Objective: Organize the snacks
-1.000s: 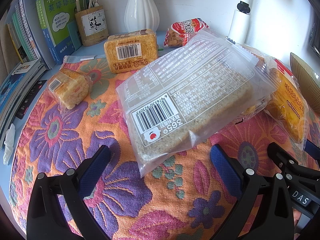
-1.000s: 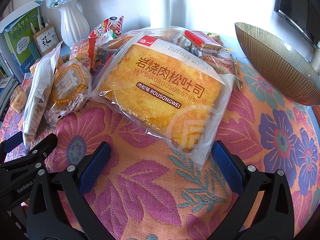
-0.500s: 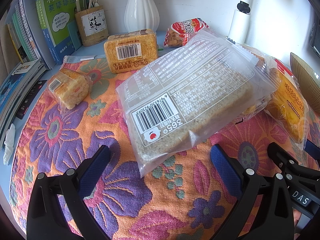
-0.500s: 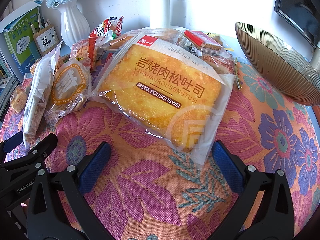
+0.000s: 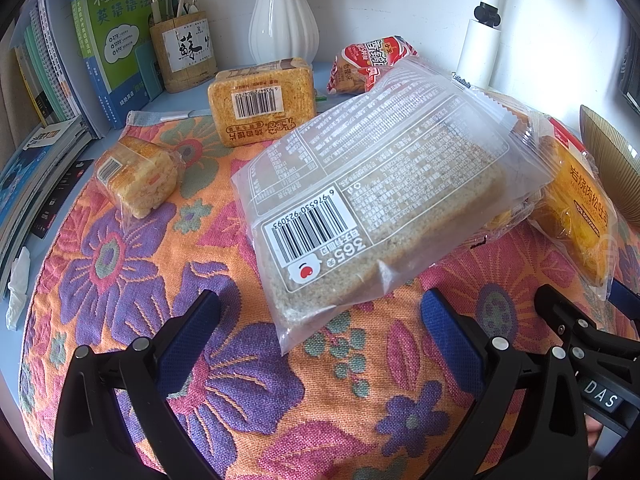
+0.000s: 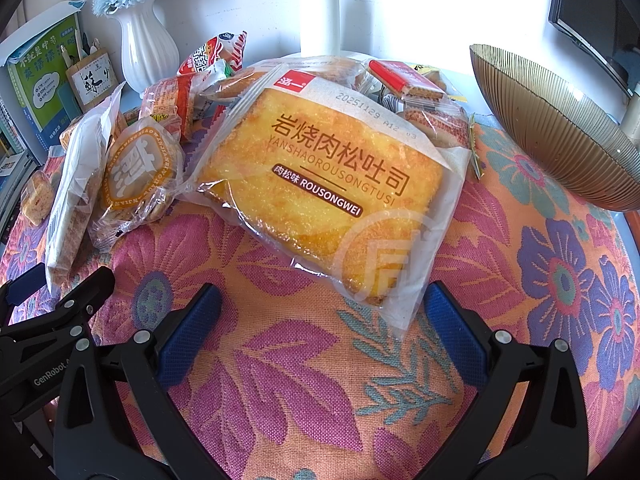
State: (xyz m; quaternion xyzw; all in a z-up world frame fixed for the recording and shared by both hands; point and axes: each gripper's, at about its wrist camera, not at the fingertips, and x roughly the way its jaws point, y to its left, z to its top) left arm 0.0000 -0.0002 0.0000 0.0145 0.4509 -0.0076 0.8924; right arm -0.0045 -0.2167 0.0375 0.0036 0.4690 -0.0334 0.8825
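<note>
Tools are sitting low over the flowery cloth (image 6: 304, 360) on the bench. The left tool (image 5: 320, 332) is spreading wide and holding nothing. Just in front of it a clear bread bag (image 5: 384, 200) is lying with its barcode up, and the bag's near corner is poking in between the blue pads (image 5: 188, 336). The right tool (image 6: 322, 330) is also spreading wide and holding nothing. A yellow toast bag (image 6: 320, 188) is lying just in front of it, with one corner reaching in between its fingers. The bread bag is leaning on the other snacks beside the toast bag. Farther left, a small cake (image 5: 138, 176) and an orange pack (image 5: 262, 100) are sitting apart. A red bag (image 5: 370, 64) is lying behind, near a white vase (image 5: 284, 20). A round cookie pack (image 6: 138, 168) is resting left of the toast bag. A gold bowl (image 6: 560, 128) is standing on the right. Books (image 5: 116, 36) are leaning at the far left.
</note>
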